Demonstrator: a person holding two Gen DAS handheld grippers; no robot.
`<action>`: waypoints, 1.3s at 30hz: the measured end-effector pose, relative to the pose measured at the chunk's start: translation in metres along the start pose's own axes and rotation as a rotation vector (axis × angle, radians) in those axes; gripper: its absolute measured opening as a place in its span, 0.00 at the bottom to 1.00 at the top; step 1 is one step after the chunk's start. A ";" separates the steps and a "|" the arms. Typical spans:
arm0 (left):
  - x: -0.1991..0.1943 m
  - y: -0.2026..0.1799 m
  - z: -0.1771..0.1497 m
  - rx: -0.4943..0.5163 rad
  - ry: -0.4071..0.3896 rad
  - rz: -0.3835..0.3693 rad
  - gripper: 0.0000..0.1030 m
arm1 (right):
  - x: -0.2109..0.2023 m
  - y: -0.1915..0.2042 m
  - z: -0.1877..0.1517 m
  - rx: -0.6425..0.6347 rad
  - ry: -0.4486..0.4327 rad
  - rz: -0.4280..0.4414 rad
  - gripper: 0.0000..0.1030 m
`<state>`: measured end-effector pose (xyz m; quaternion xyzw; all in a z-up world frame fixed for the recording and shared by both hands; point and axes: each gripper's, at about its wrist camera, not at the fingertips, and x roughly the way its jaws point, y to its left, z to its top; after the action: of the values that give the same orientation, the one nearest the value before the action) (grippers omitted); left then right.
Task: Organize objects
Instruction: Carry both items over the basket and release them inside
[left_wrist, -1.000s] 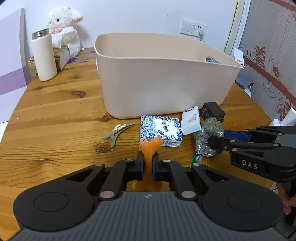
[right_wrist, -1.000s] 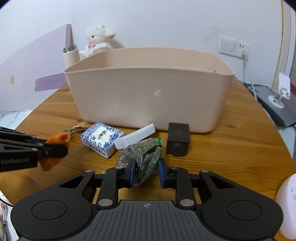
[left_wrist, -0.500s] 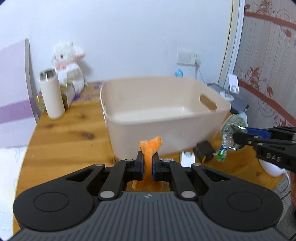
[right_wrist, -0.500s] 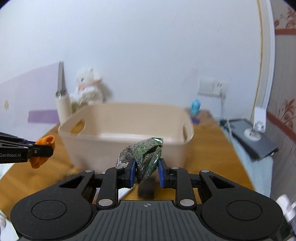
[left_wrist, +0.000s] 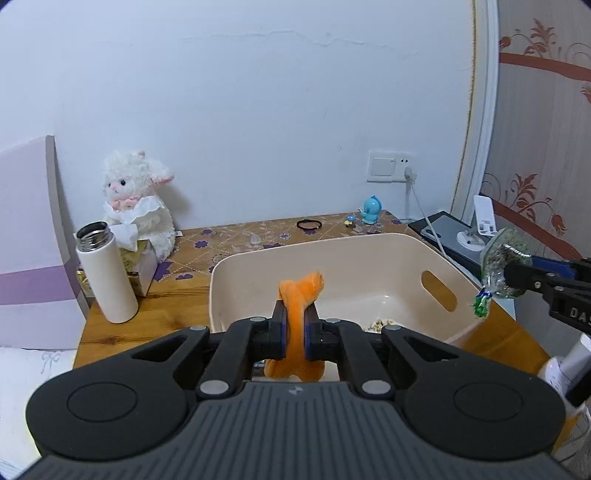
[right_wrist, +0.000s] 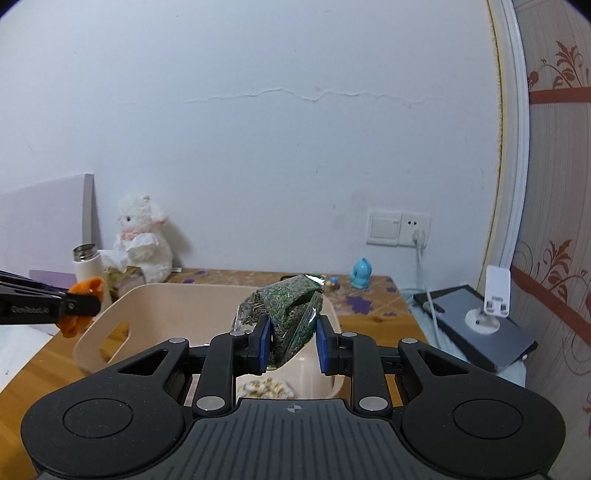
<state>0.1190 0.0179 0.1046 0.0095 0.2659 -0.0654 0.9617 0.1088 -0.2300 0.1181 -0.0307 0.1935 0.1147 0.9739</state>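
My left gripper (left_wrist: 294, 332) is shut on an orange plush toy (left_wrist: 300, 295) and holds it above the near rim of the beige plastic bin (left_wrist: 369, 251). My right gripper (right_wrist: 291, 345) holds a green-and-silver snack bag (right_wrist: 286, 314) over the bin (right_wrist: 155, 299); its jaws stand slightly apart around the bag. The bag also shows at the right in the left wrist view (left_wrist: 496, 266), and the orange toy shows at the left in the right wrist view (right_wrist: 81, 306). A small pale packet (right_wrist: 264, 387) lies on the bin floor.
A white flask (left_wrist: 105, 273), a tissue box and a white plush lamb (left_wrist: 136, 199) stand on the wooden table behind left of the bin. A blue figurine (left_wrist: 371, 208), a hair tie (left_wrist: 309, 224) and a wall socket with a cable (left_wrist: 388, 168) are at the back. A tablet (right_wrist: 476, 325) lies at right.
Both grippers have risen from table level with their objects and now hang over the bin. The small items in front of the bin have dropped out of view.
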 end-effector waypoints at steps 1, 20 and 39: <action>0.008 -0.002 0.004 0.004 0.008 0.001 0.10 | 0.004 0.000 0.002 -0.005 0.001 -0.003 0.23; 0.142 -0.022 -0.021 0.074 0.297 0.036 0.10 | 0.104 0.015 -0.022 -0.088 0.240 -0.009 0.23; 0.084 -0.018 -0.004 0.027 0.172 0.059 0.71 | 0.048 0.010 0.000 -0.060 0.124 -0.002 0.69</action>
<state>0.1861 -0.0100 0.0585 0.0358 0.3462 -0.0396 0.9366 0.1492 -0.2105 0.0994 -0.0673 0.2501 0.1173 0.9587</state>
